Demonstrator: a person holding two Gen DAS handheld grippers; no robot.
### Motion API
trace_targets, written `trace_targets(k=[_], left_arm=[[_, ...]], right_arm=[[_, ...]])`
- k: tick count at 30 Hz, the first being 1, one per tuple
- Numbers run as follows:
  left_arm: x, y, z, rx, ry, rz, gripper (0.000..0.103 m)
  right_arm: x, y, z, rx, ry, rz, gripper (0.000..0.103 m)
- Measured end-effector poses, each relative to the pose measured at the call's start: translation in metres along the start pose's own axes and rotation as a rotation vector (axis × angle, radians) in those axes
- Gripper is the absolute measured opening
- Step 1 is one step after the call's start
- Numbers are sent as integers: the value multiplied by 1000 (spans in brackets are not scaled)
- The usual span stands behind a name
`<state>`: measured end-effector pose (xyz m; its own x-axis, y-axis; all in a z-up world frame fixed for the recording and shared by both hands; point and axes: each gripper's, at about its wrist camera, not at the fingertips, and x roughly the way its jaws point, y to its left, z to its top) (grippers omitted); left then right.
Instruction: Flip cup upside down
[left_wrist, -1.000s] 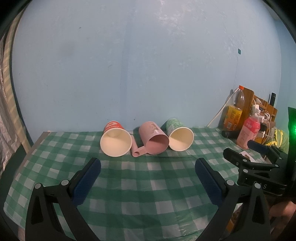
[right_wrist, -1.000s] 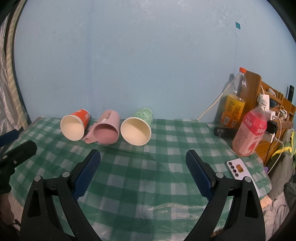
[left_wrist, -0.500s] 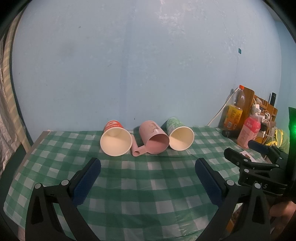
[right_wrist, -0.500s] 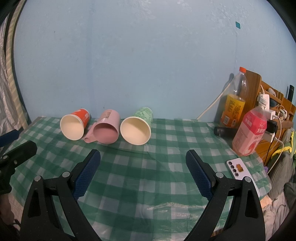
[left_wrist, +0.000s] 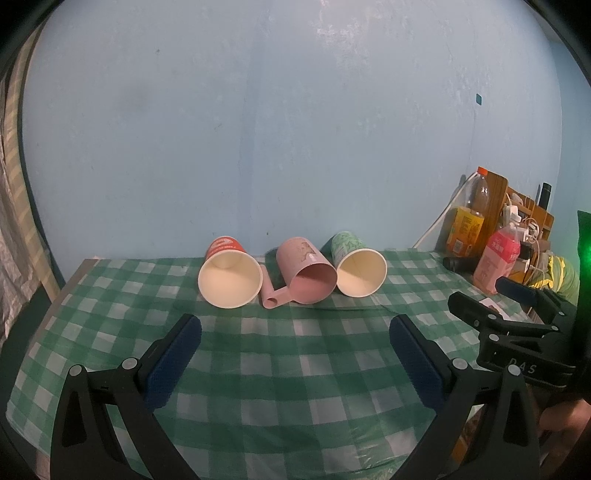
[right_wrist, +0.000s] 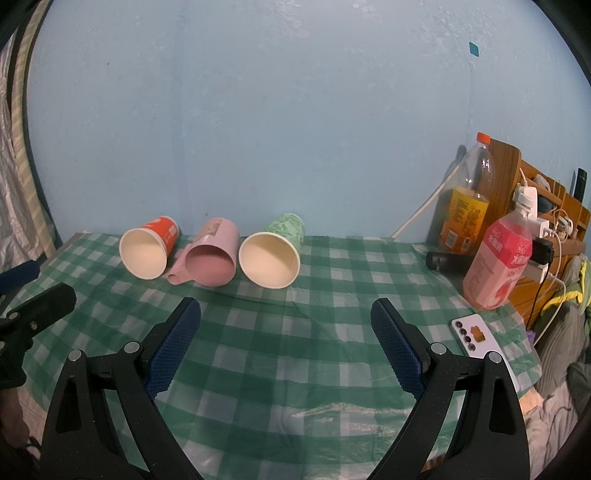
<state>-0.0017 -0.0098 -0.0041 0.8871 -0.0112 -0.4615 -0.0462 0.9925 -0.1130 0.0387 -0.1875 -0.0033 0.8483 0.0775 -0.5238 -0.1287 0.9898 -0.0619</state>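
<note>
Three cups lie on their sides near the wall, mouths toward me: a red paper cup (left_wrist: 229, 276) (right_wrist: 147, 252), a pink handled mug (left_wrist: 308, 277) (right_wrist: 213, 254) and a green paper cup (left_wrist: 357, 266) (right_wrist: 273, 254). My left gripper (left_wrist: 295, 332) is open and empty, above the green checked tablecloth (left_wrist: 295, 369), well short of the cups. My right gripper (right_wrist: 286, 314) is open and empty, also short of the cups. The right gripper also shows at the right in the left wrist view (left_wrist: 491, 310), and the left gripper at the left edge in the right wrist view (right_wrist: 33, 306).
At the right stand an orange drink bottle (right_wrist: 467, 199), a pink drink bottle (right_wrist: 498, 262), a dark cylinder (right_wrist: 448, 260) lying down, a wooden rack (right_wrist: 546, 214) with chargers and cables, and a phone (right_wrist: 480, 343). A blue wall is behind the cups.
</note>
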Motion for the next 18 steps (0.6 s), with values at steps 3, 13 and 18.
trace_targets(k=[3, 13, 18], left_arm=[[1, 0, 0, -2, 2, -1, 103], [4, -5, -2, -1, 13, -5, 103], [10, -5, 1, -17, 37, -7, 103]], right_arm=[[0, 0, 0, 0, 0, 1, 92], [1, 0, 0, 0, 10, 3, 92], [1, -6, 5, 6, 13, 20, 92]])
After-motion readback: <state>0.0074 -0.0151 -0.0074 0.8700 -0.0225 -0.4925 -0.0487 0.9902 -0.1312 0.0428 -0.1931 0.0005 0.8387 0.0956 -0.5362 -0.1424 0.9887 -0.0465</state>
